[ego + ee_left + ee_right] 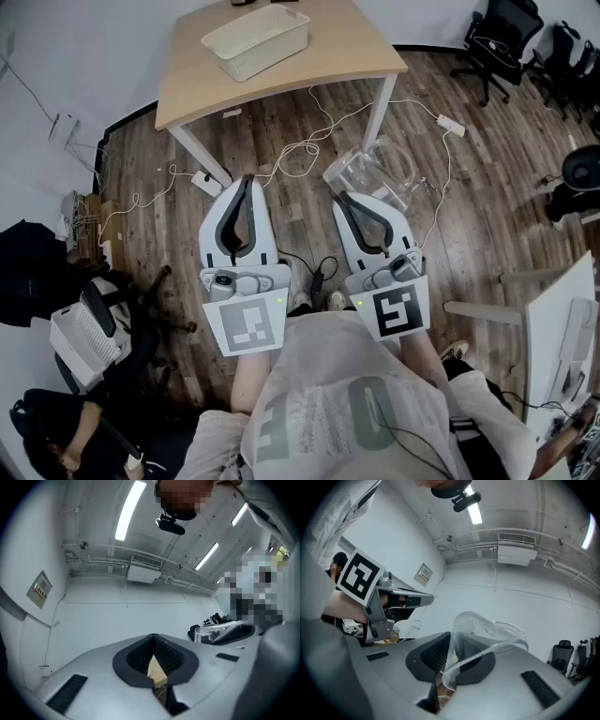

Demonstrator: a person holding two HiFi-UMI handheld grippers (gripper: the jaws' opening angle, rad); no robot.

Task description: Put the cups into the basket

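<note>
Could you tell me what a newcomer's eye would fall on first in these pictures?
First, the clear cup, pinched by its wall in the right gripper and held above the wooden floor. Next, the white basket, which looks empty, on the wooden table ahead. The left gripper beside it is shut, with nothing between its jaws.

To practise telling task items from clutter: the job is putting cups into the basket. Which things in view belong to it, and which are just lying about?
Belong: clear plastic cup, gripped in the right tongs; white plastic basket on the light wooden table; left tongs, shut and empty.
Lying about: white cables and white power strip on the wooden floor; black office chairs.
</note>
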